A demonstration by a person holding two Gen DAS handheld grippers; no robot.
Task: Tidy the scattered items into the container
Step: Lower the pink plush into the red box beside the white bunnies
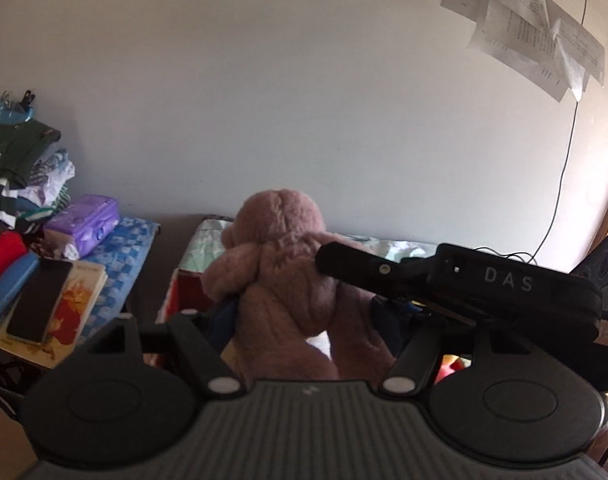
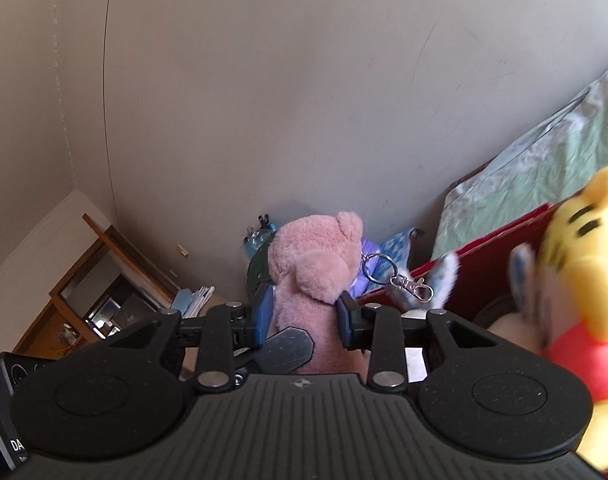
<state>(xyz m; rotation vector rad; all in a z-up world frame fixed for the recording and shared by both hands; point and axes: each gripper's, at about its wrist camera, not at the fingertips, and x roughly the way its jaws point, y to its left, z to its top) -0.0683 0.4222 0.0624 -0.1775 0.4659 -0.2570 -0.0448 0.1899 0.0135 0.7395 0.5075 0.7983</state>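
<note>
A pink plush bear point(image 1: 282, 276) is held up between both grippers. My left gripper point(image 1: 300, 312) is shut on its lower body; only one blue pad point(image 1: 224, 314) shows. My right gripper point(image 2: 304, 314) is shut on the same bear point(image 2: 312, 264), its blue pads point(image 2: 264, 312) pressed on either side below the head. The right gripper's body point(image 1: 464, 284) crosses the left wrist view. The red container point(image 2: 500, 236) stands at the right, with a yellow bear in a red shirt point(image 2: 584, 280) and a grey-eared toy with a metal keyring point(image 2: 404, 280) at it.
A bed with a green patterned sheet point(image 2: 544, 168) lies behind the container. A side table point(image 1: 116, 256) at left holds a clothes pile point(image 1: 20, 168), a purple tissue pack point(image 1: 84, 220), a phone on a book point(image 1: 40, 304). Papers point(image 1: 536, 28) and a cable hang on the wall.
</note>
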